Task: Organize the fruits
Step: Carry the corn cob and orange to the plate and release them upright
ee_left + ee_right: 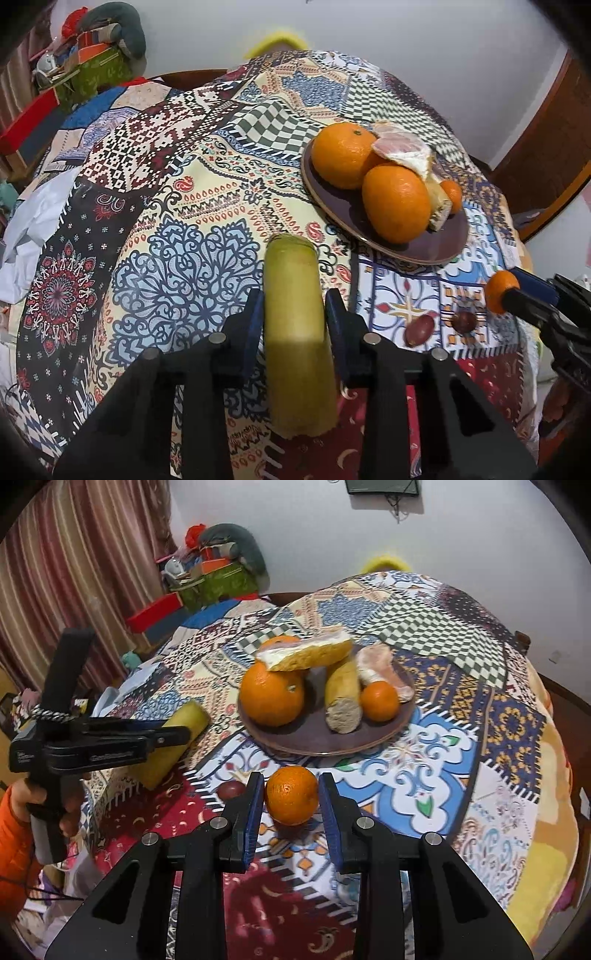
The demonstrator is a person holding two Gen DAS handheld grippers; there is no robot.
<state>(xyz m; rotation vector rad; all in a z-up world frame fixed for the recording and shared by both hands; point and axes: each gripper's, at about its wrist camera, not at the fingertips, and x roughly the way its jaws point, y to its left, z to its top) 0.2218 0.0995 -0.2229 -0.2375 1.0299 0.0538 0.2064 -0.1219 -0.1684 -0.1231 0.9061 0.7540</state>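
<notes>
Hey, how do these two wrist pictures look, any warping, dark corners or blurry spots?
Left wrist: strong fisheye bulge bends the patchwork tablecloth, corners vignetted black, the banana piece in the left tongs looks soft. Right wrist: same bulge and dark corners, small orange between the right tongs sharp, casting a soft shadow.

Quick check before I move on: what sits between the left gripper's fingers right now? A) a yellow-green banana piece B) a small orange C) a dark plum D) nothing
A: in the left wrist view the left gripper has its fingers closed against the sides of the yellow-green banana piece; the small orange is in the right gripper.
</notes>
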